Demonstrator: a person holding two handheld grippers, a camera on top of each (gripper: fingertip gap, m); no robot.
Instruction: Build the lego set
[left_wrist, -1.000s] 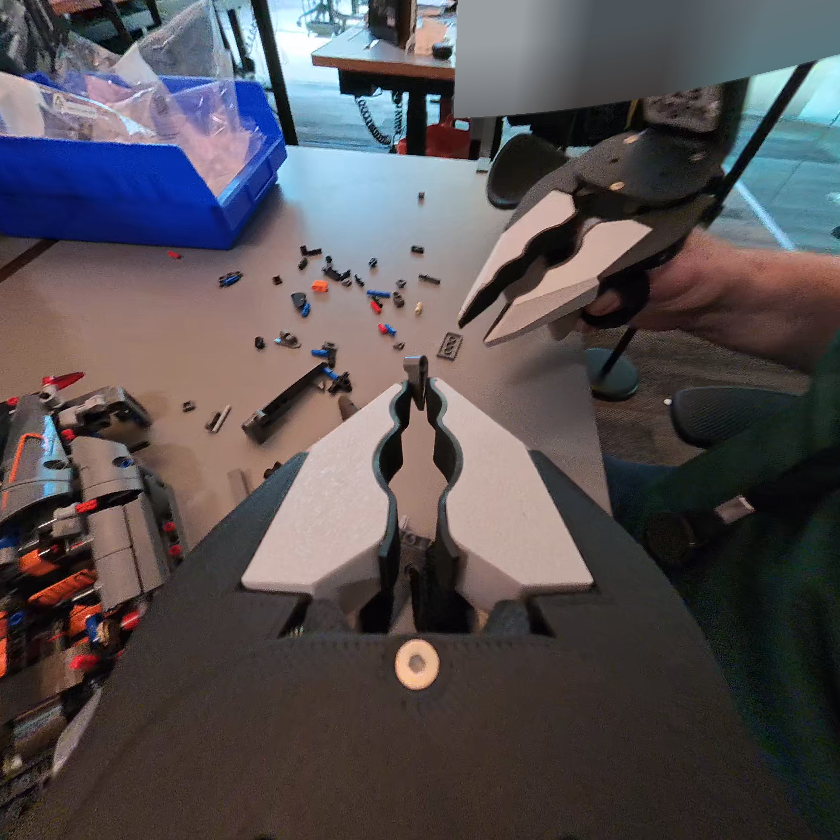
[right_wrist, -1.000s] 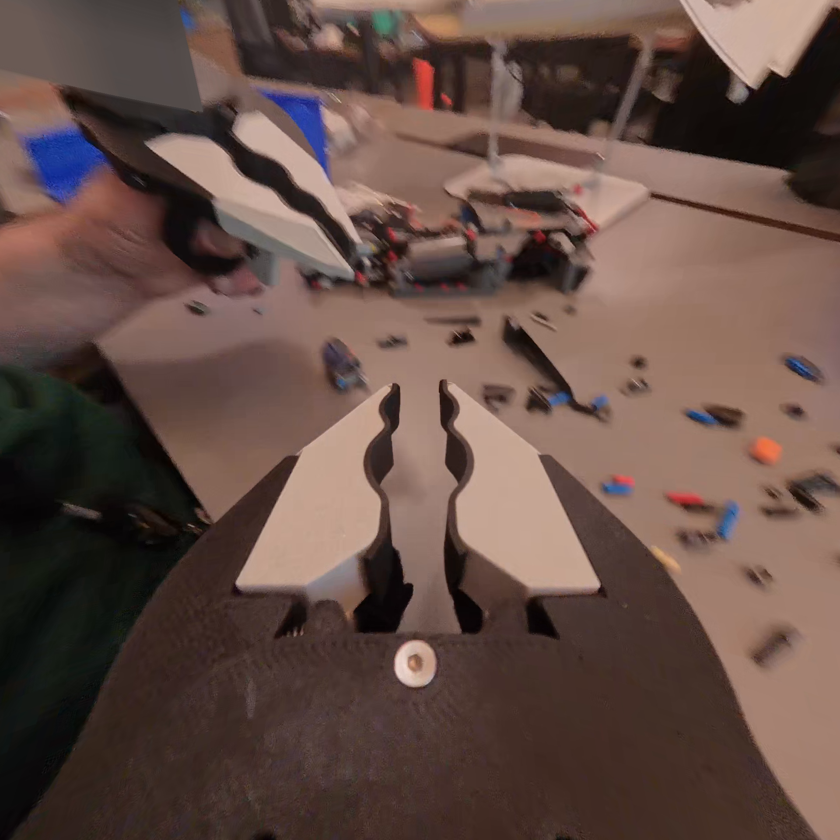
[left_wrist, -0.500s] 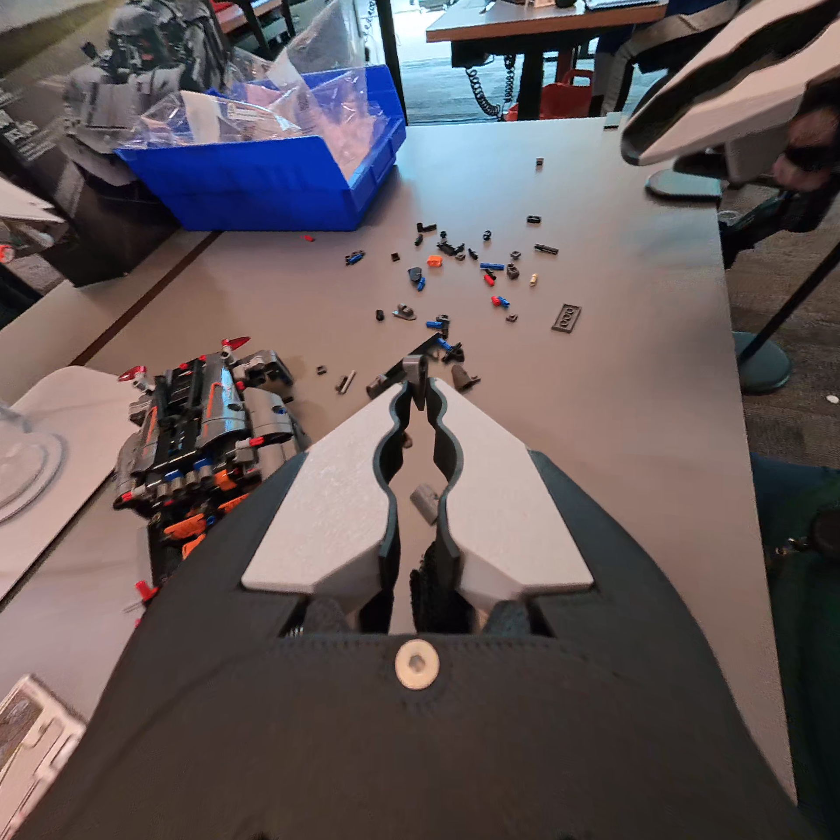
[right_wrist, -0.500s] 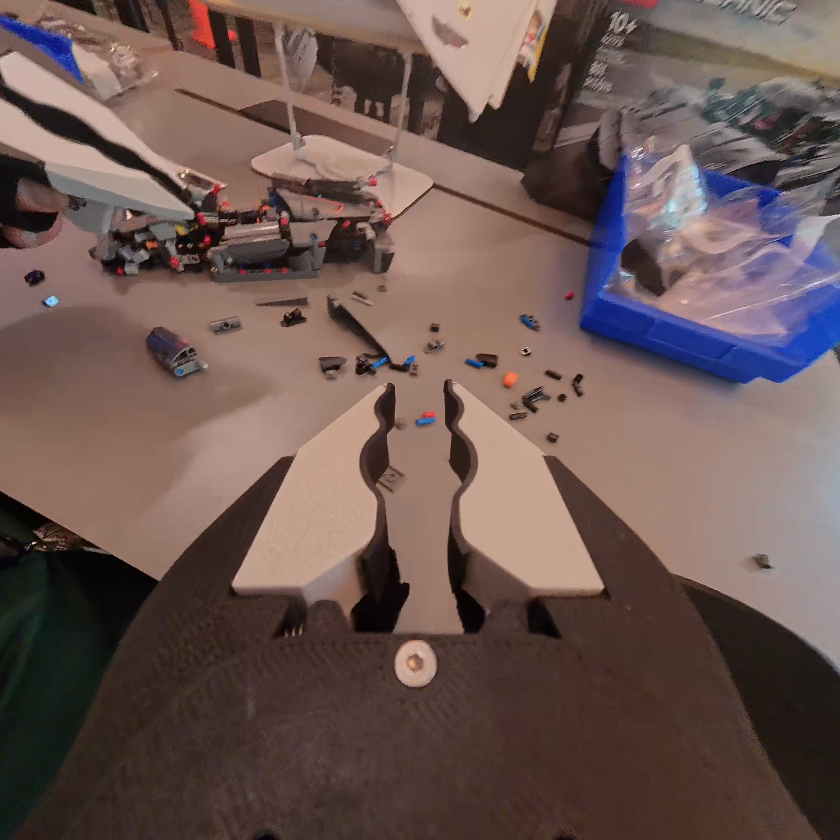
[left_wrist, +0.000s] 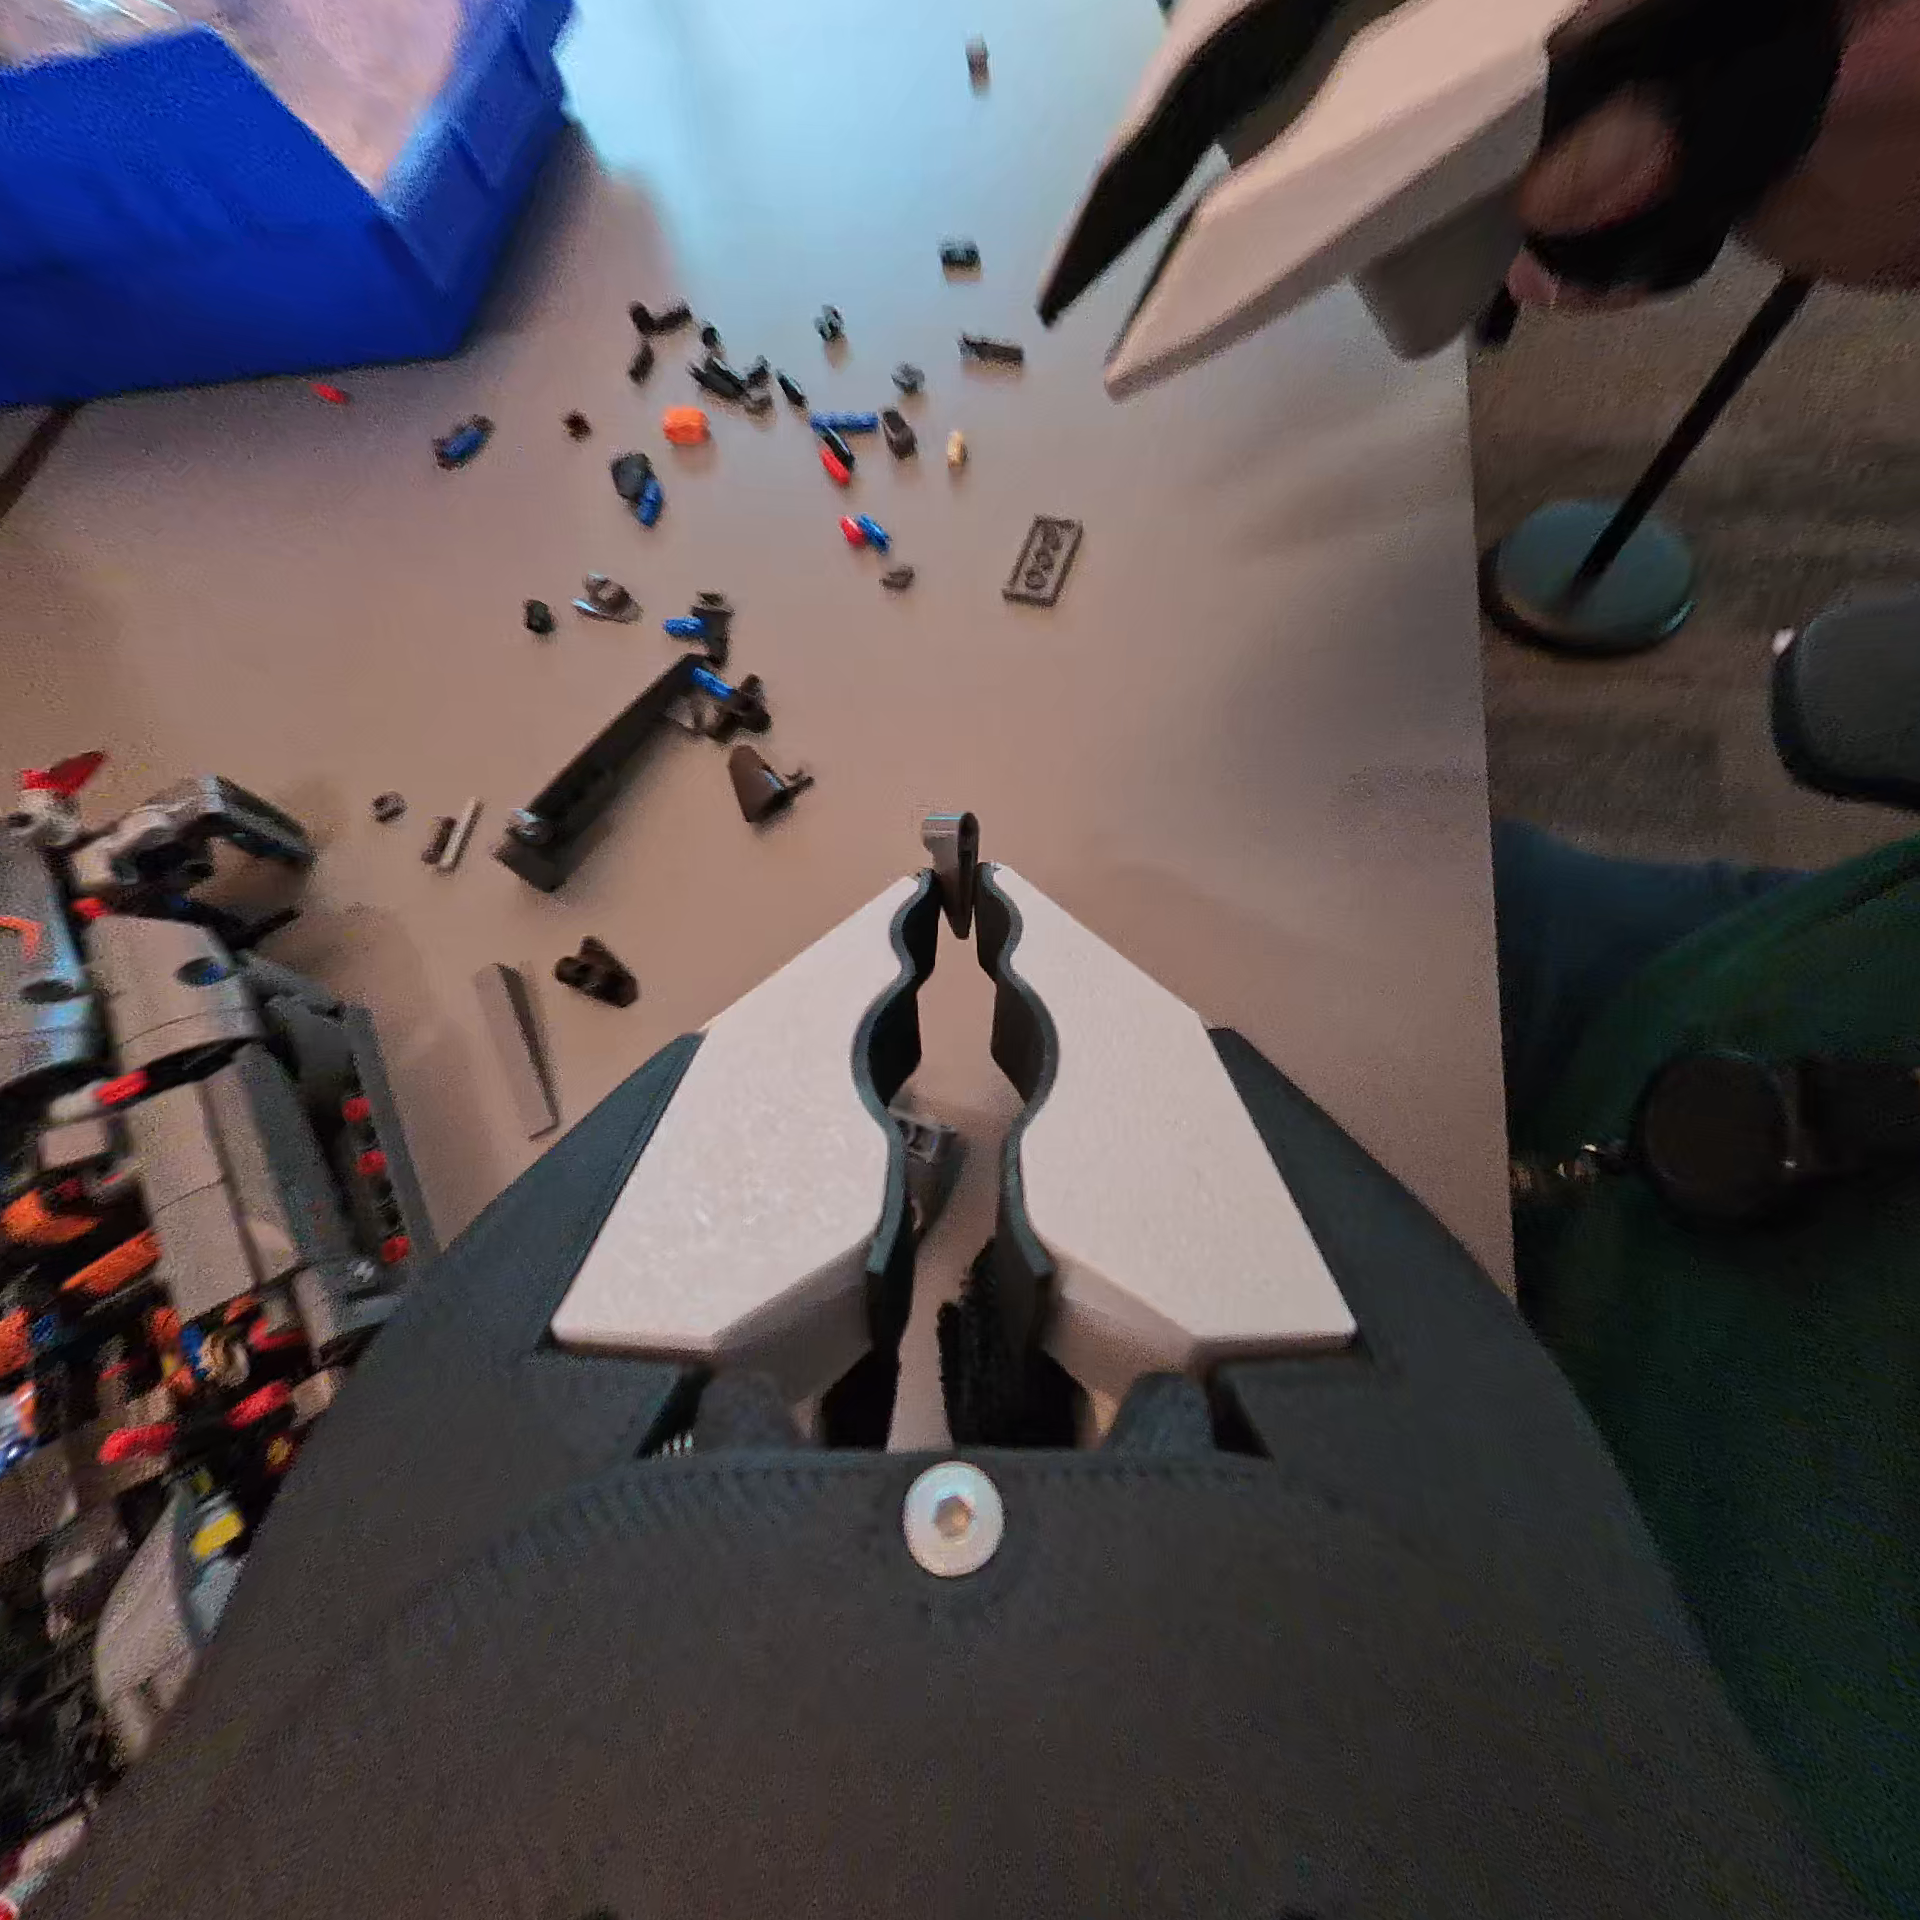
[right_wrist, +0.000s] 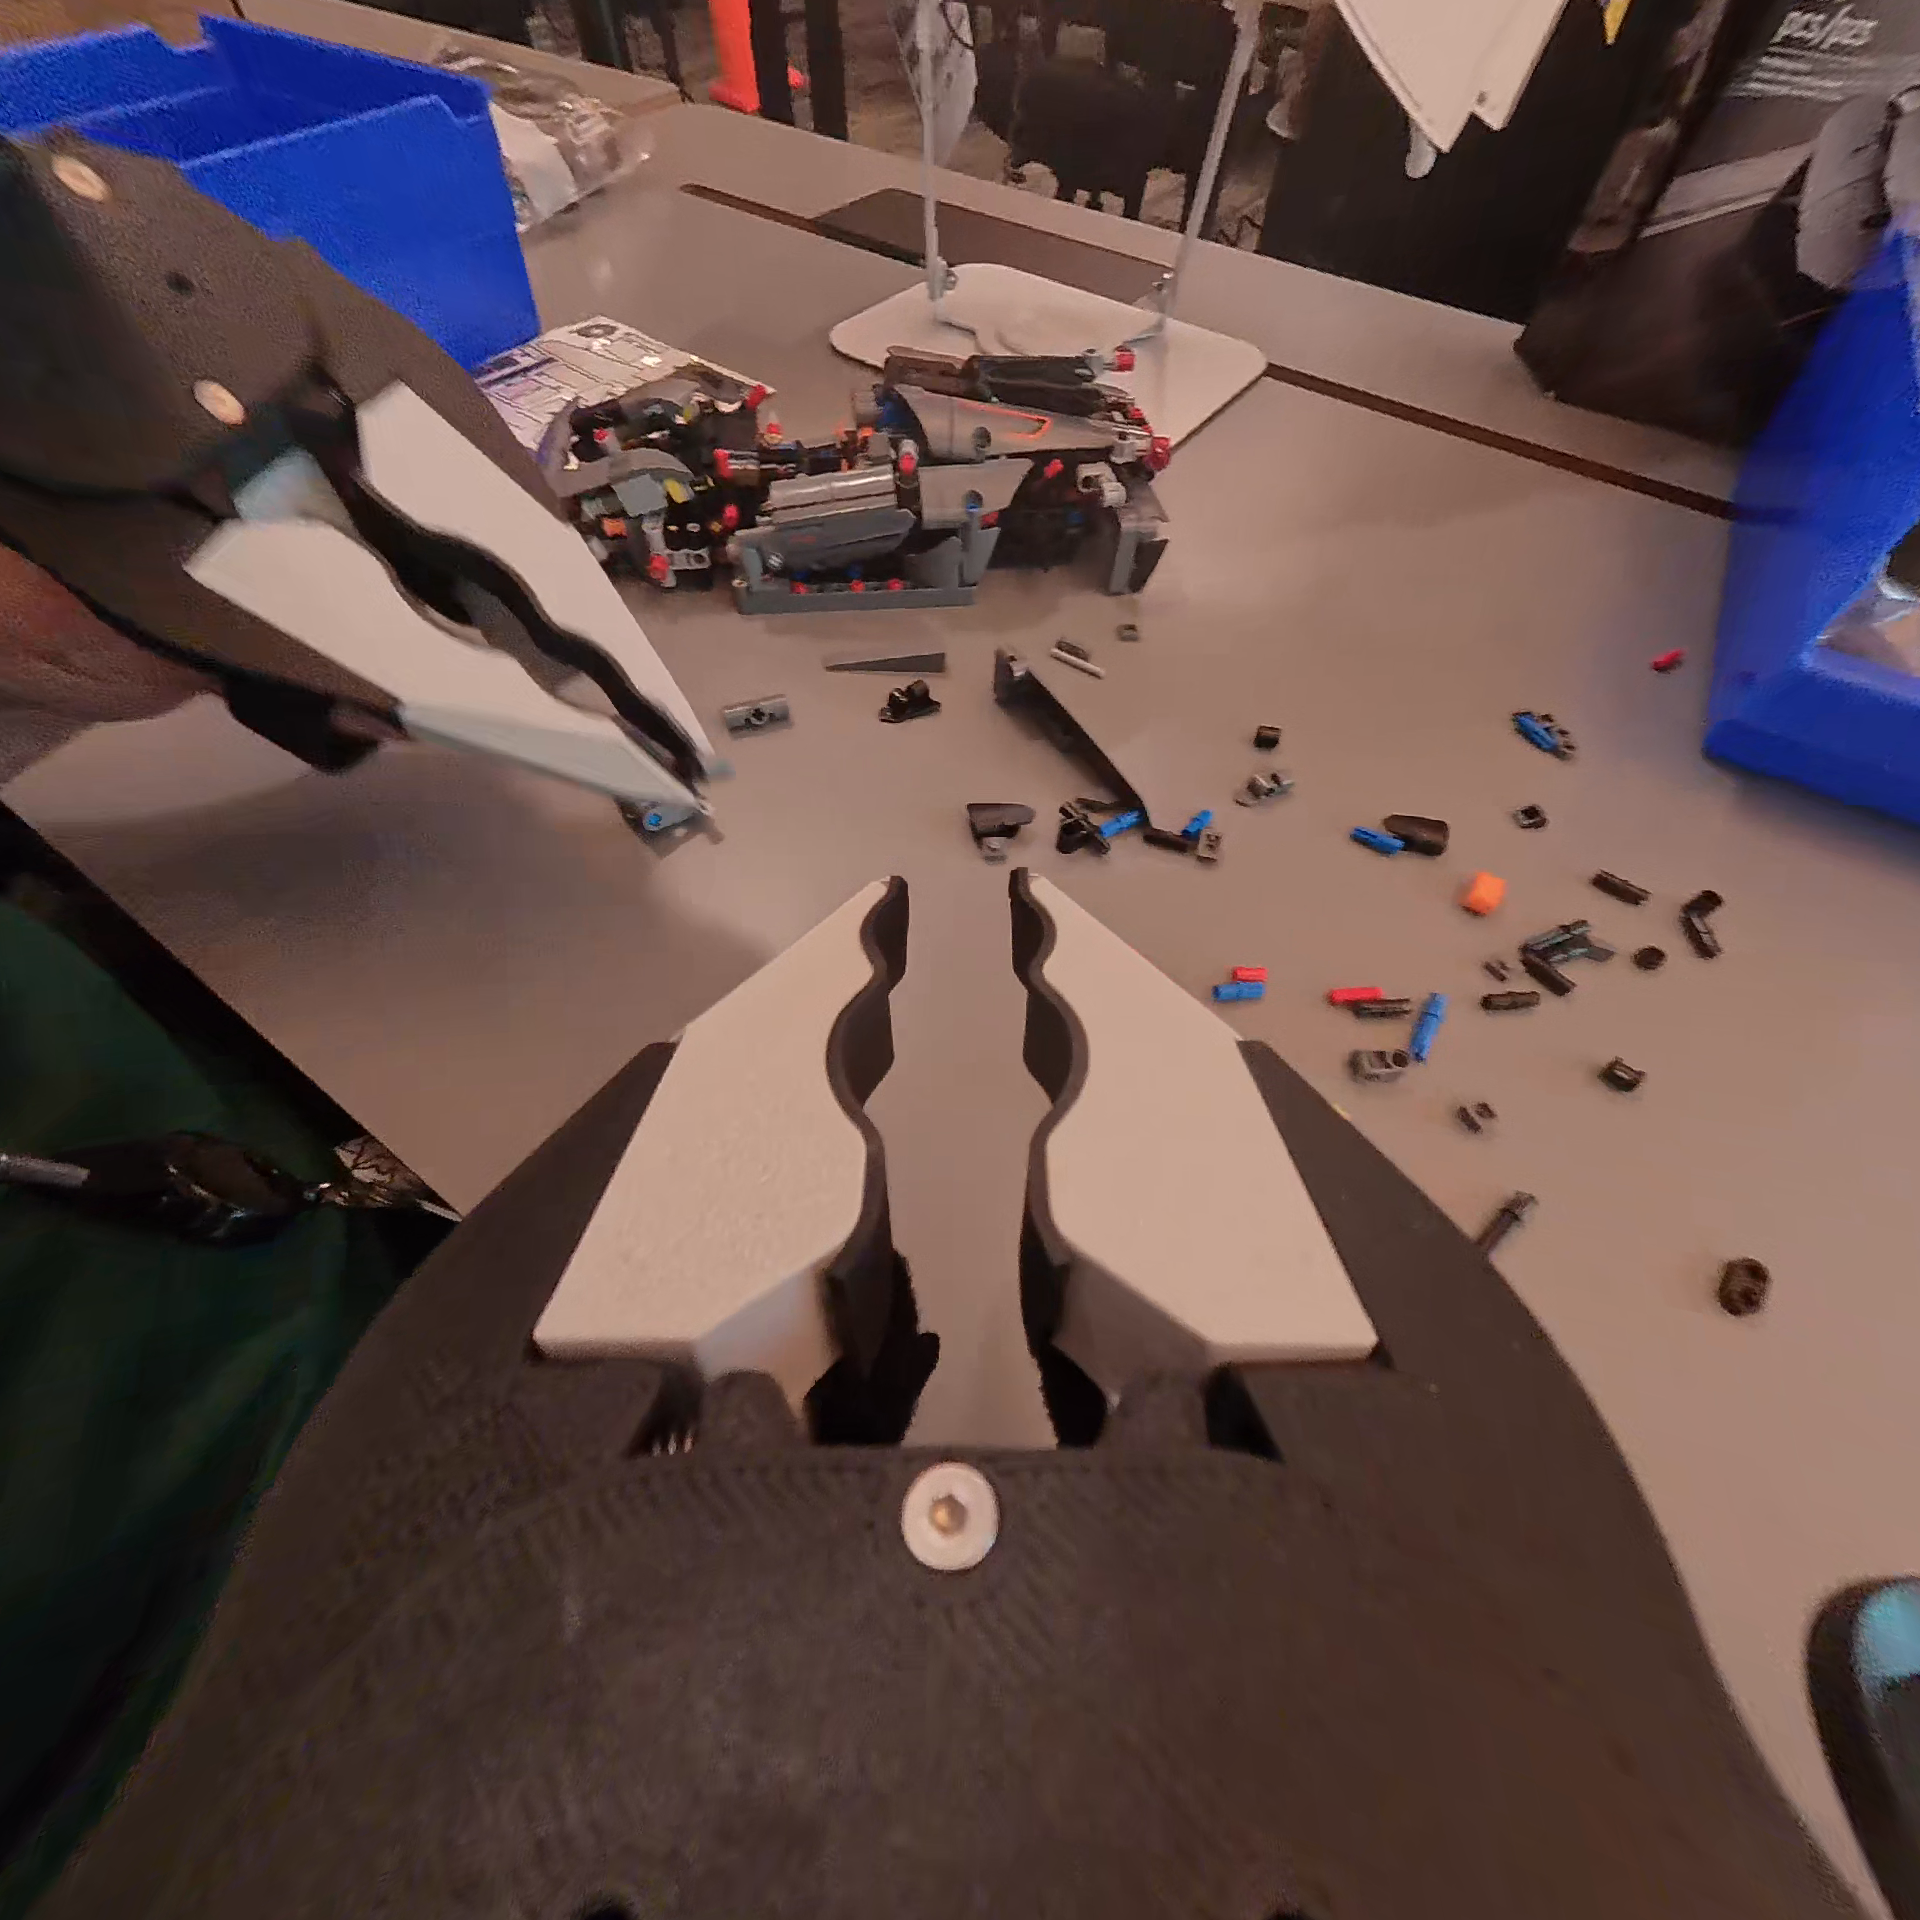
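My left gripper (left_wrist: 956, 883) is shut on a small grey lego piece (left_wrist: 954, 844) that sticks out of its tips, low over the table's near edge. It also shows in the right wrist view (right_wrist: 694, 781), just above a small grey piece with a blue pin (right_wrist: 665, 819). My right gripper (right_wrist: 958, 883) is open and empty above the table, and shows at the upper right of the left wrist view (left_wrist: 1081, 343). The partly built grey, black and red model (right_wrist: 862, 488) stands beyond, at the left edge in the left wrist view (left_wrist: 156, 1091).
Loose small pieces (right_wrist: 1455, 935) lie scattered, with a long black beam (left_wrist: 603, 769), a grey wedge (left_wrist: 516, 1049), a grey plate (left_wrist: 1042, 561) and an orange piece (right_wrist: 1483, 891). Blue bins (left_wrist: 208, 208) (right_wrist: 1808, 623) stand at the back. A stand base (right_wrist: 1039, 332) sits behind the model. The left gripper's tips are roughly 10 centimetres from the right gripper's. My right gripper's tips are some 9 centimetres from the grey plate (left_wrist: 1042, 561).
My left gripper has dropped lower and nearer the table, still holding the grey piece. My right gripper has swung closer to the left one and stays open.
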